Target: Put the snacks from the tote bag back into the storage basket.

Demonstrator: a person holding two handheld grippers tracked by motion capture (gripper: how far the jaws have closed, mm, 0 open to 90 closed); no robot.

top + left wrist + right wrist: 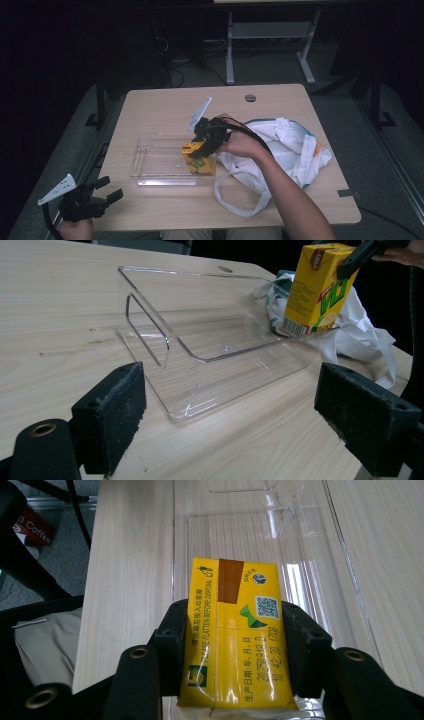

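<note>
Item: yellow juice carton (198, 159), upright in your right gripper (204, 145) clamped on its top, standing at the clear tray's (155, 159) 3 o'clock end; left gripper (102, 196) open, idle at 8 o'clock.

A pale wooden table (165, 107) on grey floor (260, 70) in a dim room.

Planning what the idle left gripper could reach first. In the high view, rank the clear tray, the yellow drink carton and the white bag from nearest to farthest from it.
From the left gripper:
1. clear tray, up and right of it.
2. yellow drink carton, at the tray's right end.
3. white bag, far right.
</note>
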